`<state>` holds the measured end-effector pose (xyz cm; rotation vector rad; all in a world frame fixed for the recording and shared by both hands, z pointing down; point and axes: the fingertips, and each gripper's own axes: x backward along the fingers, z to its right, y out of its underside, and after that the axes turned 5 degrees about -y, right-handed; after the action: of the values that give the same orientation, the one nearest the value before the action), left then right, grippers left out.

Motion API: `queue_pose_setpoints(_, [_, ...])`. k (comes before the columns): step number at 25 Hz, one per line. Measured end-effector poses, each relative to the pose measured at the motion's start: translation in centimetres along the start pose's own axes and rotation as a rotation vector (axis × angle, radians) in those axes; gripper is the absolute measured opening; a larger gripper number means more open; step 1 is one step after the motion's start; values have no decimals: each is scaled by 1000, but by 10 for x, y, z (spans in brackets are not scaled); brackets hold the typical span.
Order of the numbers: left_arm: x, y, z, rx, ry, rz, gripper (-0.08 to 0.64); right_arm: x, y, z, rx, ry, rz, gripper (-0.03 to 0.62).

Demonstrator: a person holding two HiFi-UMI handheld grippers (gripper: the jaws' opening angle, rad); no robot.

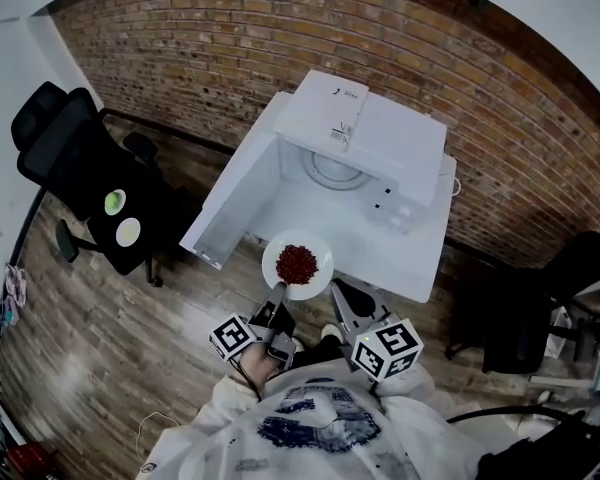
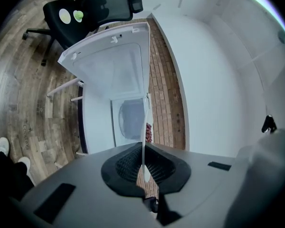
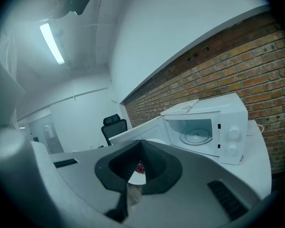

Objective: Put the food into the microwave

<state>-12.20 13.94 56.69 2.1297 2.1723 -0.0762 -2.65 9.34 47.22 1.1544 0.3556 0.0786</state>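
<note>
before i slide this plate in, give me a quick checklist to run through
1. Left gripper grip on plate: ok, jaws shut on its rim.
2. Food settled: ok, heaped mid-plate.
3. Microwave door open: ok, swung wide.
4. Turntable bare: ok, nothing on it.
5. Right gripper out of the way: cannot tell; jaws together and empty, close beside the plate's rim.

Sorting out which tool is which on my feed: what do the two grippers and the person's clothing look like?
The left gripper and right gripper match: grey bodies, black ribbed pads, each carrying a white cube with black square markers. The person wears a pale sweatshirt with a blue print.
</note>
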Motion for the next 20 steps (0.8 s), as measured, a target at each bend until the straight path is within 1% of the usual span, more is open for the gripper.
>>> queue_pose_setpoints(1, [-3, -1, -3, 2, -5, -4, 17, -1, 0, 1, 0, 5, 1, 14])
queue_pose_setpoints(5, [-13, -2, 3, 33, 23, -15, 17, -6, 1, 5, -8, 12, -1, 14])
queue_pose_setpoints(10, [-26, -11, 5, 12, 13, -41, 17, -15, -8, 16, -20, 30, 22, 14])
queue_pose_setpoints(13, [-39, -18, -4, -34, -28, -54, 17, -22, -15, 30, -22, 35, 34, 14])
queue_pose_setpoints(18, [-78, -23, -1, -30, -38, -80, 17, -33, -32, 64, -36, 59, 66, 14])
queue_pose_setpoints(20, [-94, -23, 3, -34, -30, -92, 17, -35, -38, 79, -43, 71, 79, 14])
